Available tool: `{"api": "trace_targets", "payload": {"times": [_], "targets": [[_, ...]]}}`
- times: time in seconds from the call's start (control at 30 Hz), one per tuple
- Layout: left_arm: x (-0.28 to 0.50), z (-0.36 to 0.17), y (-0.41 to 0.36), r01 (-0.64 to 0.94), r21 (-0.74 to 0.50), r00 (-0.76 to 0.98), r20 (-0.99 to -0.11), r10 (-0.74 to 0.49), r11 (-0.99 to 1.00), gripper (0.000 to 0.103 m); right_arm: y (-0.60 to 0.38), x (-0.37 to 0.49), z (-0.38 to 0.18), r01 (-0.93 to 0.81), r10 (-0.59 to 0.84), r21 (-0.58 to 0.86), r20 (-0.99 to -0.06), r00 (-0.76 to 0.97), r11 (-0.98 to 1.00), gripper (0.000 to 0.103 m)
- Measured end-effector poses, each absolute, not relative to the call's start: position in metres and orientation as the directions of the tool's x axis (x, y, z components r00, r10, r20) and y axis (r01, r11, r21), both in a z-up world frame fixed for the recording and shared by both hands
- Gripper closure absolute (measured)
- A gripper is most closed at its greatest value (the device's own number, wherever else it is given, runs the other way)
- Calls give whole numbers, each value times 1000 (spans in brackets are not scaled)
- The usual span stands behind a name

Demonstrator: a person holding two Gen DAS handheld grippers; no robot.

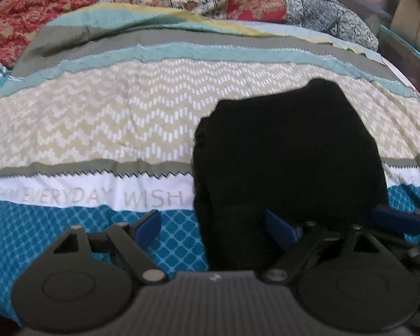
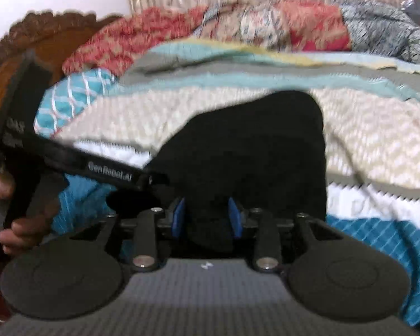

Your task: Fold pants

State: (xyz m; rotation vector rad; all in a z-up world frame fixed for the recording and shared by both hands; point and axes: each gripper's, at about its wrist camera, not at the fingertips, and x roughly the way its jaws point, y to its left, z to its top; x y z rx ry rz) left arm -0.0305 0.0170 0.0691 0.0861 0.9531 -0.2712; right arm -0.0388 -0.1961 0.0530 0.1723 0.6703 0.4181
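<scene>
Left wrist view: our left tongs [image 1: 213,231] apart, right blue pad over black pants [image 1: 288,162], folded in compact bundle on patterned bedspread [image 1: 98,117].
Right wrist view: our right tongs [image 2: 207,217] clamped on near edge of pants [image 2: 246,151]; left tongs [image 2: 154,180] alongside.

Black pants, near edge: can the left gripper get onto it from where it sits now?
Probably yes. The left gripper is open, and the near edge of the black pants already lies between its blue pads. Nothing shows in between; the right gripper crowds the other side.
</scene>
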Motion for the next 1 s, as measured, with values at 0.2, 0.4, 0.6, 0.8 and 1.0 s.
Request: {"api": "trace_targets", "payload": {"times": [0.2,0.4,0.6,0.8,1.0], "targets": [[-40,75,18,253,-30,562,-809,-172,967,20,-222,-52,63,-237,404,356,-524,750,904,55],[-45,75,24,230,-36,567,-807,-164,973,18,-229,-52,57,-165,380,417,-511,771,894,52],[-49,74,27,219,-33,571,-806,-156,975,16,-238,-55,52,-118,366,453,-512,777,884,52],[-52,73,25,210,-33,576,-803,-151,977,16,-249,-58,50,-73,329,455,-515,792,887,51],[-53,78,38,208,-97,581,-788,-203,973,11,-270,-61,43,-39,308,462,-523,795,886,41]]}}
